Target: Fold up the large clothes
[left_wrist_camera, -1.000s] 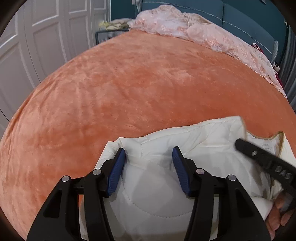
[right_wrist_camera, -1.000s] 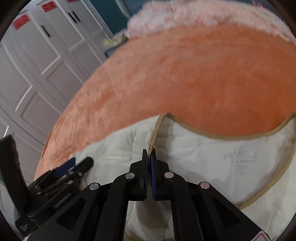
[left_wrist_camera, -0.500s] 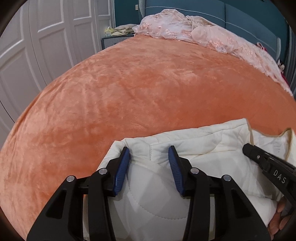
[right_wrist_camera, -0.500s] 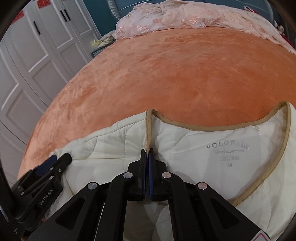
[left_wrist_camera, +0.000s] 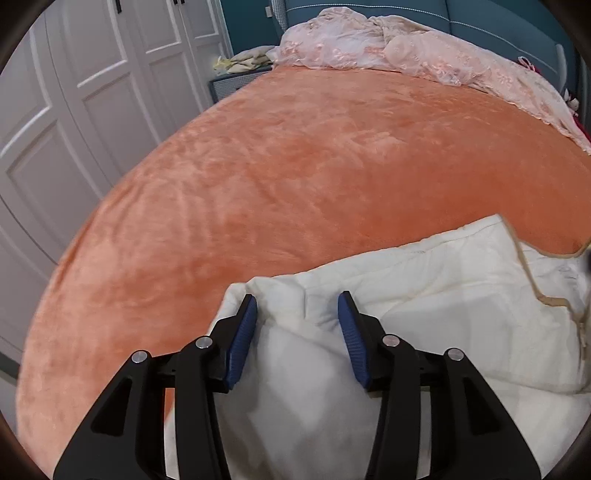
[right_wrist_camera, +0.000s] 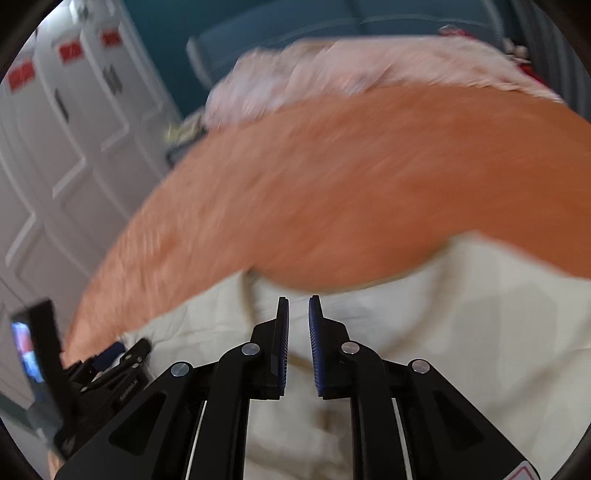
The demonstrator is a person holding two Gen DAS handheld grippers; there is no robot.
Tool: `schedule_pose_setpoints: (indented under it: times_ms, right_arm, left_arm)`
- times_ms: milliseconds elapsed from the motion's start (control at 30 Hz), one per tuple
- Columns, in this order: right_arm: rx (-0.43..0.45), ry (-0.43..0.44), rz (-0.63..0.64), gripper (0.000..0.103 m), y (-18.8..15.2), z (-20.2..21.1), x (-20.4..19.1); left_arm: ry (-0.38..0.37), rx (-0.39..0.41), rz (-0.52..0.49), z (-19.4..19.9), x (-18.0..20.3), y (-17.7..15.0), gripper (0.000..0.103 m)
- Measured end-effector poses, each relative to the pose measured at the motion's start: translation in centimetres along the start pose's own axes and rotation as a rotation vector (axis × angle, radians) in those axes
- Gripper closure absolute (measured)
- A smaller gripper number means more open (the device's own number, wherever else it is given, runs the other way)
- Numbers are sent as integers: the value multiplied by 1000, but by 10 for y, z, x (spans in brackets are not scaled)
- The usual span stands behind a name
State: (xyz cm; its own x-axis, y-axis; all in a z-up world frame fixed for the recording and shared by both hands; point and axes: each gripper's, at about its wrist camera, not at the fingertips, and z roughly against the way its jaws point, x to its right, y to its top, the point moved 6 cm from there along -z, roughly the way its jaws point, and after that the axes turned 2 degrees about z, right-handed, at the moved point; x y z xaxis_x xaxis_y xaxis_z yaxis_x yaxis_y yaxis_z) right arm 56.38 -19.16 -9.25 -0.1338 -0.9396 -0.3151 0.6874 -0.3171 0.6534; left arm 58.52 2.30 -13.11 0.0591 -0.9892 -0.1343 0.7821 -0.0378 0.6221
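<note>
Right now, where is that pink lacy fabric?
In the left wrist view, the pink lacy fabric lies heaped along the orange bed's far edge, against the blue headboard.

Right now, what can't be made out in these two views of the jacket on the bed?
- Right wrist view: motion blur smears the jacket, so its neck label is unreadable.
- Right gripper: jaws have just been opening; no cloth shows between them.
- Left wrist view: the jacket's near part hides behind the left gripper; whether the pads press the cloth is unclear.
- Jacket's right side: cut off by the frame edge.
- Hem and sleeves: out of view.
</note>
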Motion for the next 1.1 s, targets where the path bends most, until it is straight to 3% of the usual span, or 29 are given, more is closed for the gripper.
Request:
schedule_pose_setpoints:
  times_ms: [33,100,167,233,367,467,600,700,800,833,900,933,1100]
  right_arm:
    - [17,-22,-14,90,5,20,23]
    - [38,-86,-42,88,10,50,67]
    - [40,-178,-72,72,11,73,119]
    - [23,-252,-115,66,7,86,168]
    - [-22,-275,-204,66,2,85,219]
    - [-54,-254,-225,66,0,73,232]
    - [-150,-245,-208,65,-10,48,233]
    - [-146,-248,-174,59,-13,44,230]
    - [-143,-267,-127,57,-17,41,225]
    - [-141,-280,-107,57,-17,40,222]
    - [-120,-302,-78,64,-16,42,218]
    - [-98,-303,-52,74,-15,45,212]
    - [-57,-301,-7,84,-16,45,209]
  left_arm:
    - [10,10,-2,10,1,1,61]
    - [-39,37,-12,38,14,3,61]
    - [-129,59,-21,67,39,7,60]
    - [-238,54,-49,88,78,12,57]
    - [-405,-13,-93,96,158,17,51]
    - [-431,-61,-130,87,212,14,51]
    - [-416,-119,-193,71,258,3,52]
    - [-395,-195,-184,48,273,-8,51]
    - [-390,-189,-164,39,274,-9,51]
    - [-377,-169,-182,40,275,-10,56]
    - [-335,-134,-220,43,280,-13,66]
    - [-311,-115,-236,44,282,-14,70]
    - [-285,-71,-222,36,278,-16,71]
